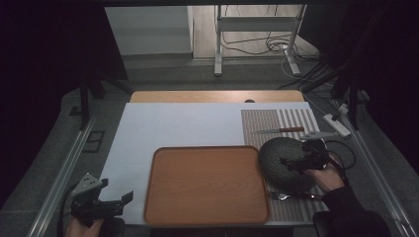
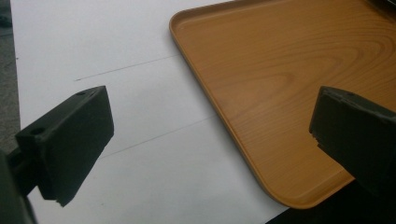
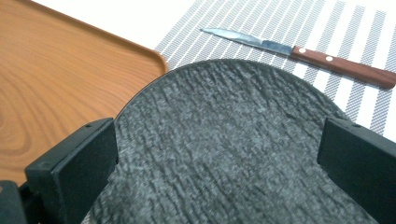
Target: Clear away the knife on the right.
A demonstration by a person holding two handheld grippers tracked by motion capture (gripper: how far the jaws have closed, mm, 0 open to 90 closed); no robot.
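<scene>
Right of centre in the high view, the right gripper point(image 1: 291, 163) hangs over the dark textured plate point(image 1: 284, 163), jaws spread wide; in the right gripper view the two black jaws stand at either lower corner with the plate's grey, bark-like surface point(image 3: 224, 140) between them, and I cannot tell whether they touch it. Nothing is clamped. The wide stance reads as a reach for the plate, probably to carry it toward the wooden tray point(image 1: 207, 185), which lies just beside the plate's left rim in the middle of the frame.

Beyond the plate, toward the upper right, a wooden-handled knife point(image 1: 277, 131) lies on the striped placemat point(image 1: 269, 121), and a fork point(image 1: 284, 196) lies at the plate's lower edge: a place setting, it seems, laid out around the plate.

At lower left, the left gripper point(image 1: 118, 200) waits above the white table cover point(image 1: 173, 123), jaws also wide and holding nothing, pointing at the tray's near corner point(image 2: 299, 200).
</scene>
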